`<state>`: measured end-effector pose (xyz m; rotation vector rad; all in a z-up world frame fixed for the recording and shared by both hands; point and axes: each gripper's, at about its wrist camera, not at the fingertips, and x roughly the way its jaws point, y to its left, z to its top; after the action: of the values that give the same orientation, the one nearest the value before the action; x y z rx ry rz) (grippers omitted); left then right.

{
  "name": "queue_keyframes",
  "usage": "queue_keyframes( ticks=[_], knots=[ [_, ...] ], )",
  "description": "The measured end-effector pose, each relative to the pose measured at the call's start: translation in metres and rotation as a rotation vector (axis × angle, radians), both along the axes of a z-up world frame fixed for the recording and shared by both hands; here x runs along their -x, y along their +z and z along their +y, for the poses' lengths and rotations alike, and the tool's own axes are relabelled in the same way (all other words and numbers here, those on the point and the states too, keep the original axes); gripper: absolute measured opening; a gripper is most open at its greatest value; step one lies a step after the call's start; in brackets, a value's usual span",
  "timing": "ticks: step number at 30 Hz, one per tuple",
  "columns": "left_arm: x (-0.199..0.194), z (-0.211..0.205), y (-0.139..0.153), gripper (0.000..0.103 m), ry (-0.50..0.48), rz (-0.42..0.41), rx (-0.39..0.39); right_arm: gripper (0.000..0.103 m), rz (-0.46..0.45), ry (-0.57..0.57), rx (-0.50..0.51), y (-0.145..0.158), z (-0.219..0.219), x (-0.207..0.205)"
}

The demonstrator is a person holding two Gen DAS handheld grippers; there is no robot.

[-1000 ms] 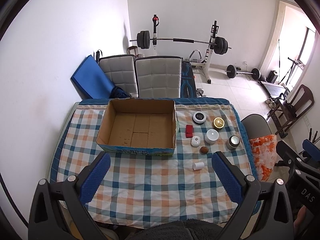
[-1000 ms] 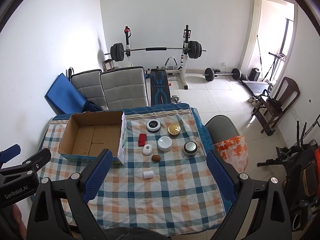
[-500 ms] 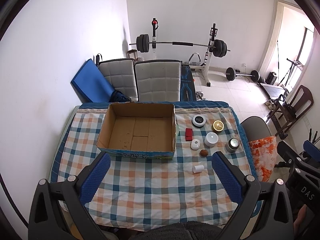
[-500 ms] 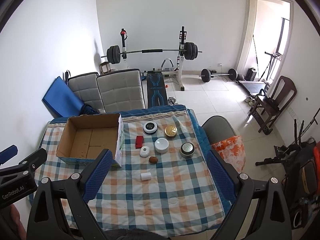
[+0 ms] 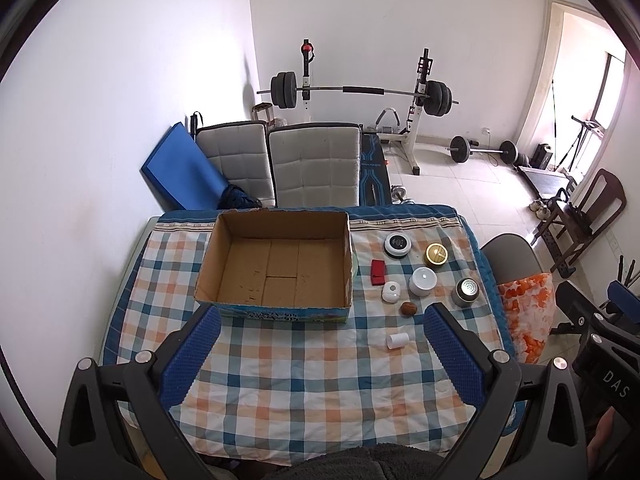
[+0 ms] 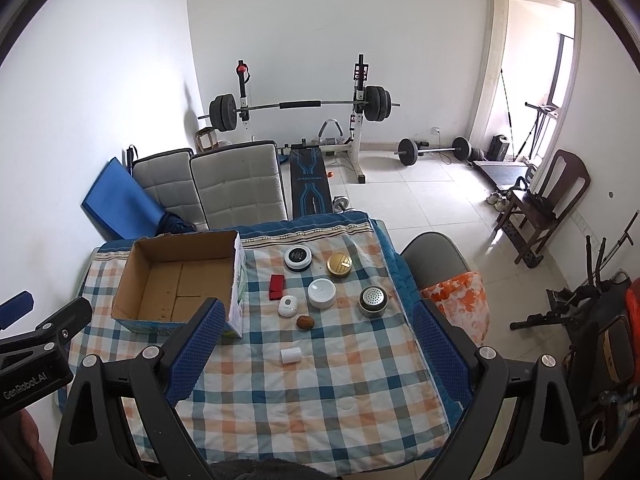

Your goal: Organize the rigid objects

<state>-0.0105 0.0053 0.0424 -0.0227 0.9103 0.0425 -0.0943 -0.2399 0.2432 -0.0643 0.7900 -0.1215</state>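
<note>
Cardboard, stiff and empty, the open box [image 5: 276, 268] sits on the left of the checked tabletop [image 5: 304, 380]; the small rigid pieces lie just right of it. I judge the white cylinder [image 6: 291, 355] light and liable to roll, so I'd pinch its curved sides; the brown nut [image 6: 305, 322] looks slippery. Both the left claw [image 5: 320, 356] and right claw [image 6: 316, 344] hang wide apart, holding nothing. The box's near wall stands between them and its floor.
</note>
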Motion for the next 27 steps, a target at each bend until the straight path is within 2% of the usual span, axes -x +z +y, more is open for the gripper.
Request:
queue_keyframes(
  ticks=[18,22,27],
  knots=[
    [-0.002,-0.002,0.000,0.103,-0.009,0.003,0.003,0.097,-0.001,-0.004,-0.006,0.000,0.000,-0.001],
    [-0.022,-0.008,-0.006,0.103,-0.026,0.021,0.007,0.097,0.030,-0.022,-0.031,-0.005,-0.009,-0.015],
    [-0.069,-0.031,-0.032,0.103,-0.069,0.069,0.033,0.097,0.120,-0.080,-0.075,-0.026,-0.046,-0.060]
  ],
)
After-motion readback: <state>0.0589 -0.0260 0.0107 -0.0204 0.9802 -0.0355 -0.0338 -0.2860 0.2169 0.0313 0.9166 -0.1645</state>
